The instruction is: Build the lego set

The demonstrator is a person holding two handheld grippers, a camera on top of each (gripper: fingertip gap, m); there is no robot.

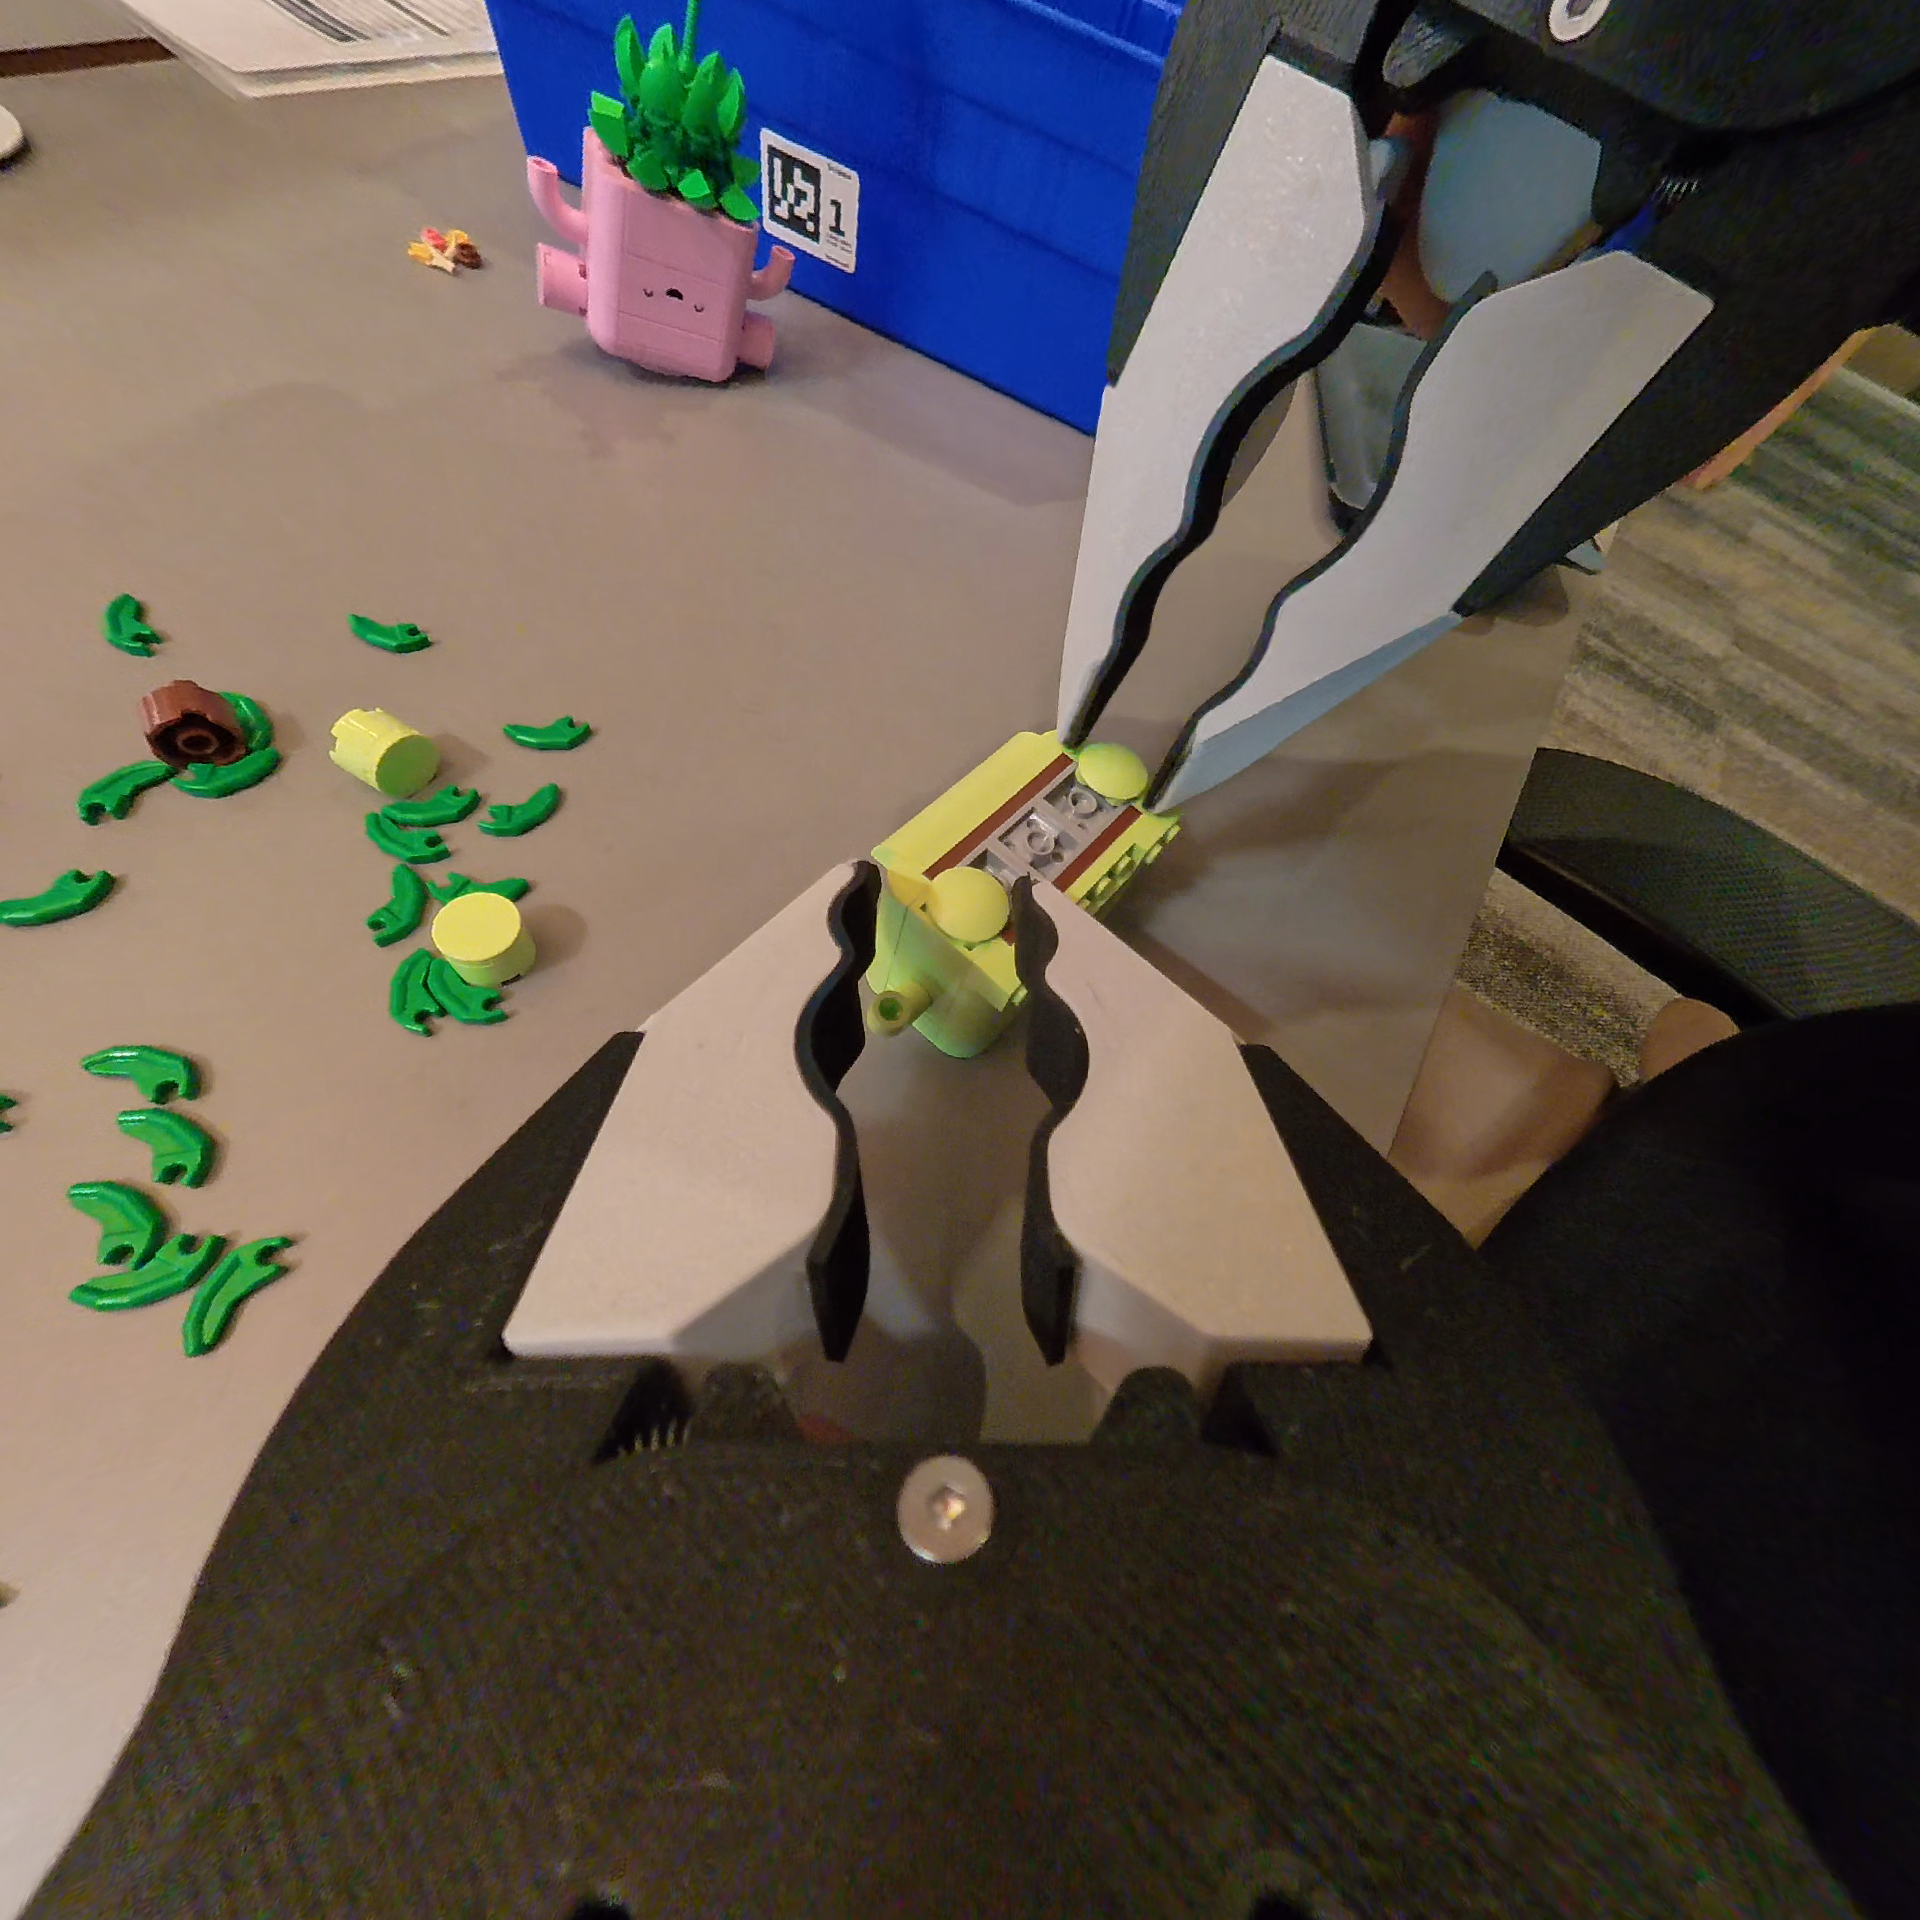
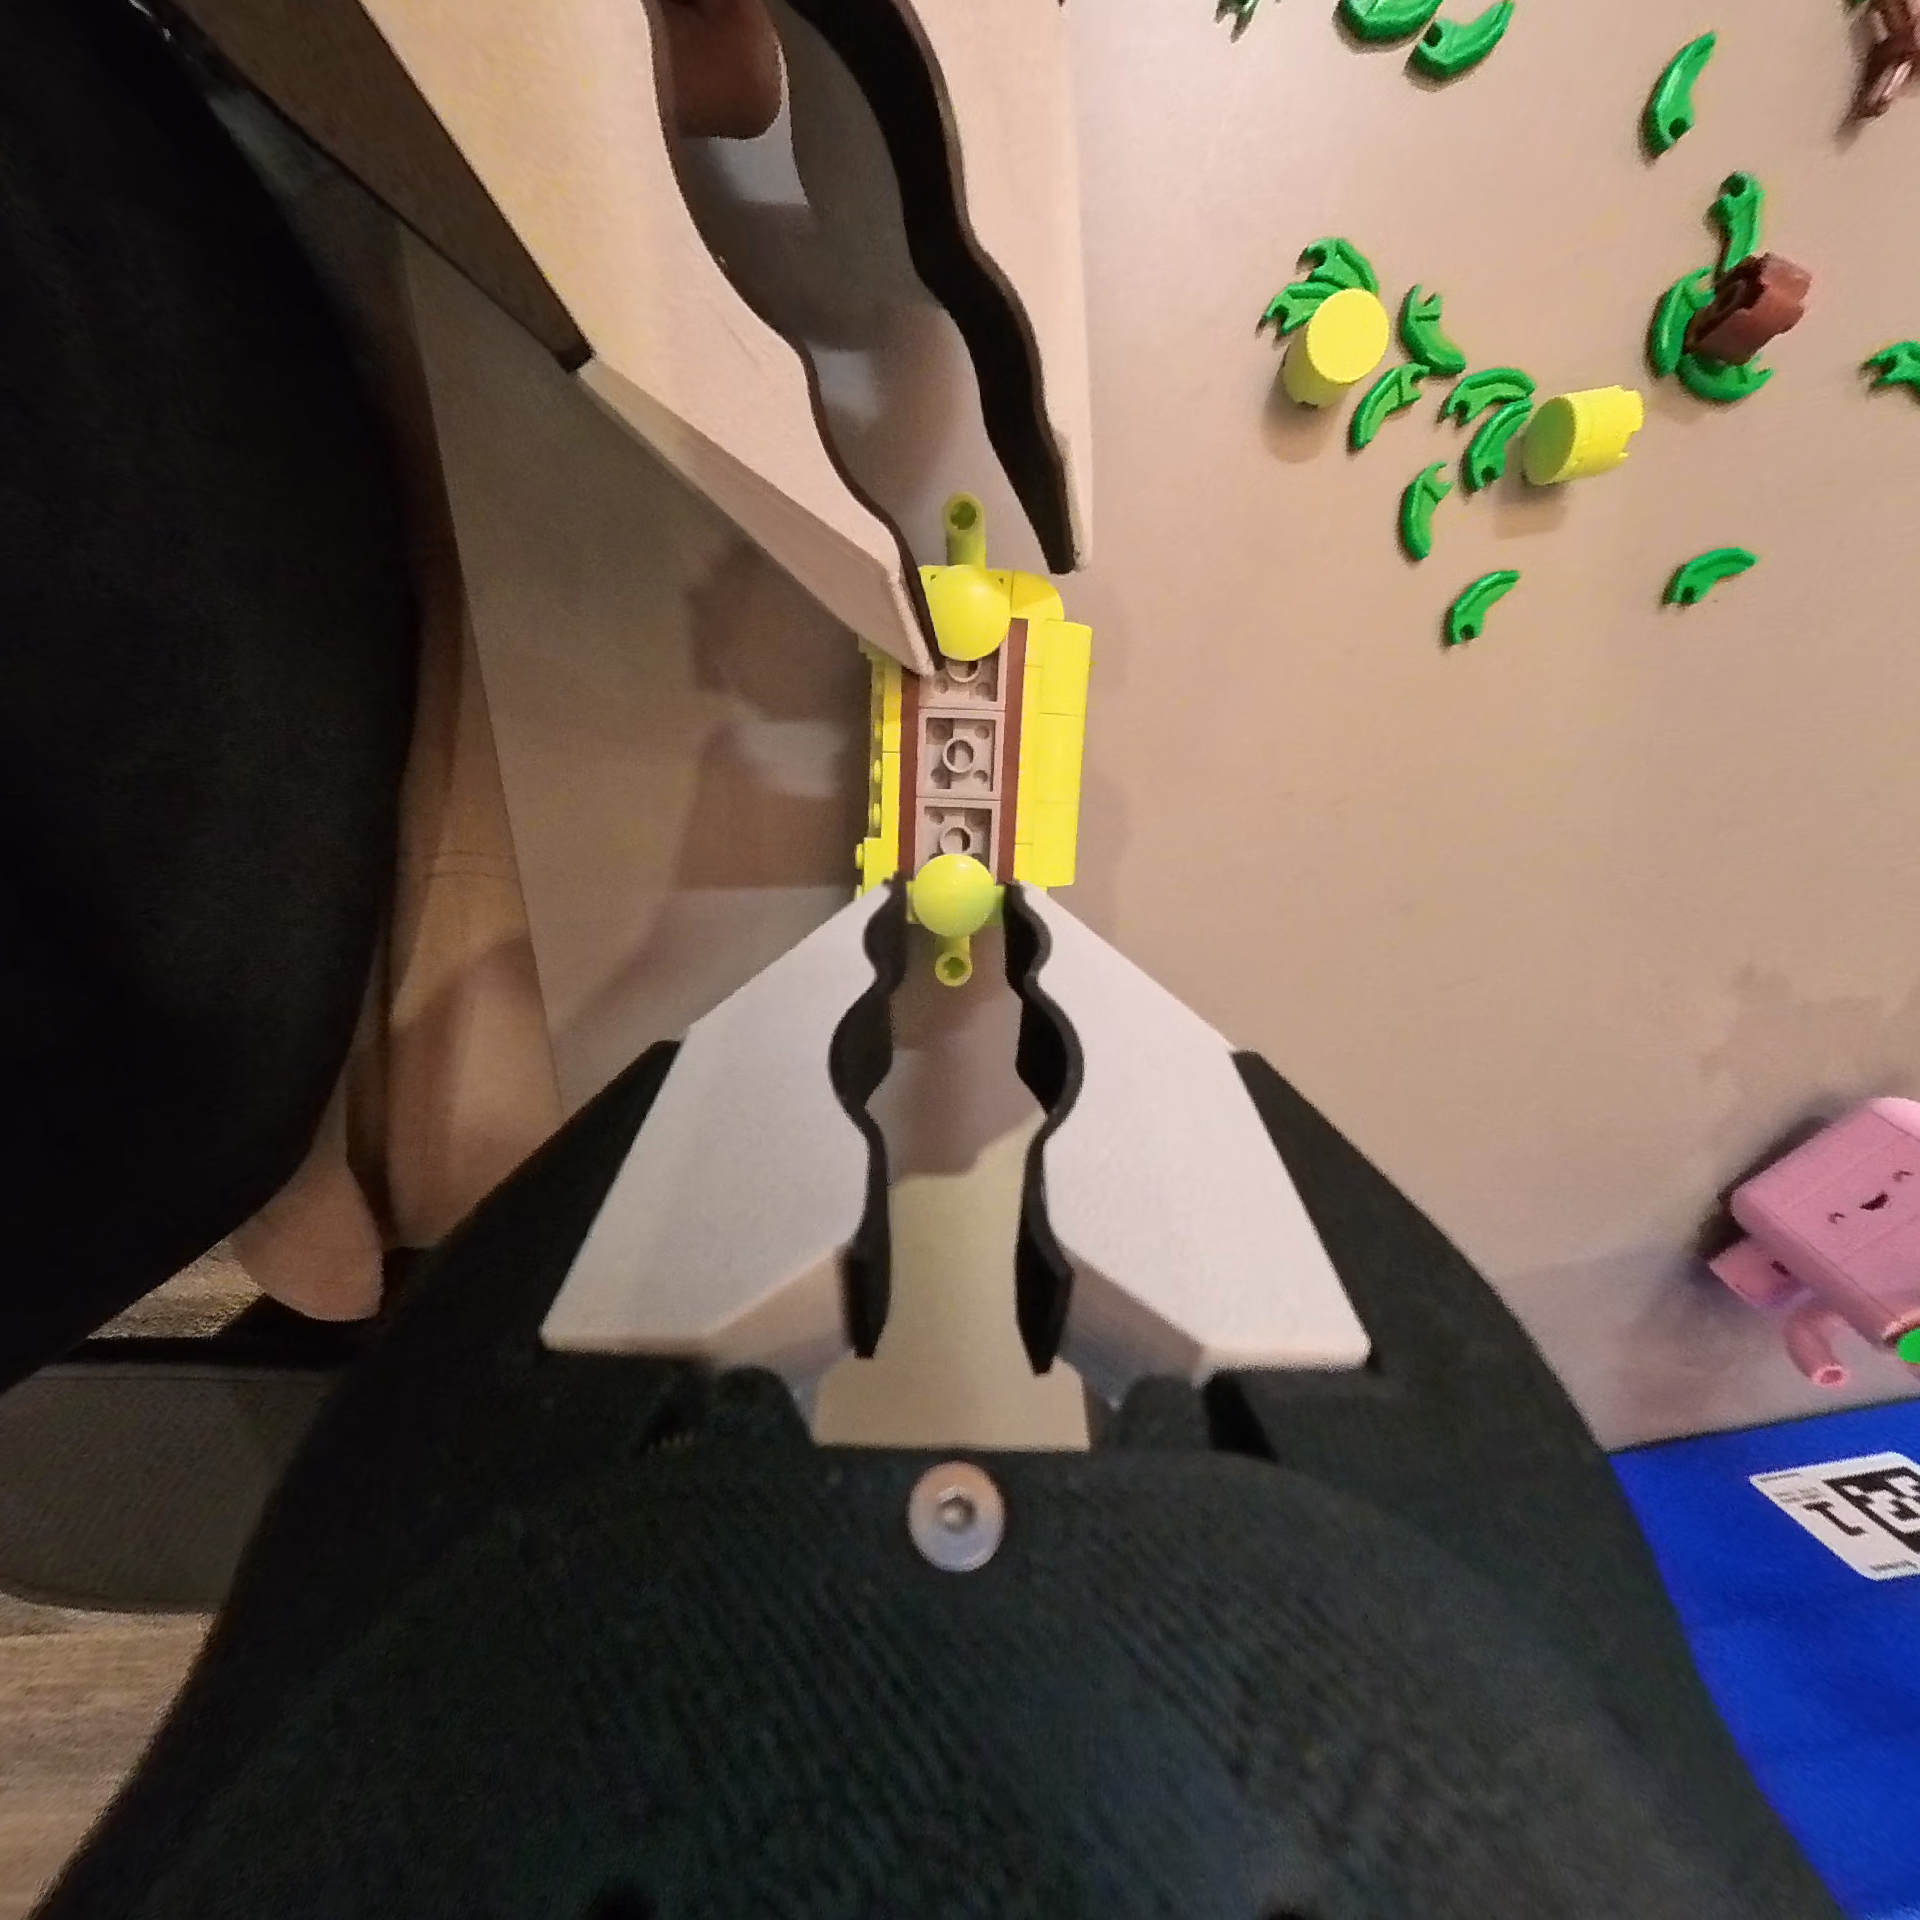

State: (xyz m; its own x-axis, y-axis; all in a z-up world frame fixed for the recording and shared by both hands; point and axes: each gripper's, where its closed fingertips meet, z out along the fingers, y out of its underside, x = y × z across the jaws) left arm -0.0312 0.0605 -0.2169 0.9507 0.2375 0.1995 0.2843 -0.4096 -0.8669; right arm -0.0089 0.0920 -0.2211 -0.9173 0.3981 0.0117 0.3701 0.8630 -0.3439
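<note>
Green curved leaf pieces lie scattered over the left of the grey table, loose and mostly apart from one another; among them sits a brown round piece resting on a couple of leaves, and two lime-yellow cylinders — one tipped on its side, the other standing on end beside more leaves. Farther back stands a finished pink lego planter topped with green foliage, just in front of a blue bin that carries a white tag; a tiny cluster of orange and yellow bits lies to the planter's left.

Right of centre, near the table's edge, the lime-yellow lego block rests on the table with its open face up, showing grey studded plates between brown strips and a lime dome at each end. The left gripper has its fingers around the near end, set either side of the near dome with a modest gap; whether the pads press the block cannot be told. The right gripper comes down from the upper right, its tips flanking the far dome likewise — contact unclear there too.
</note>
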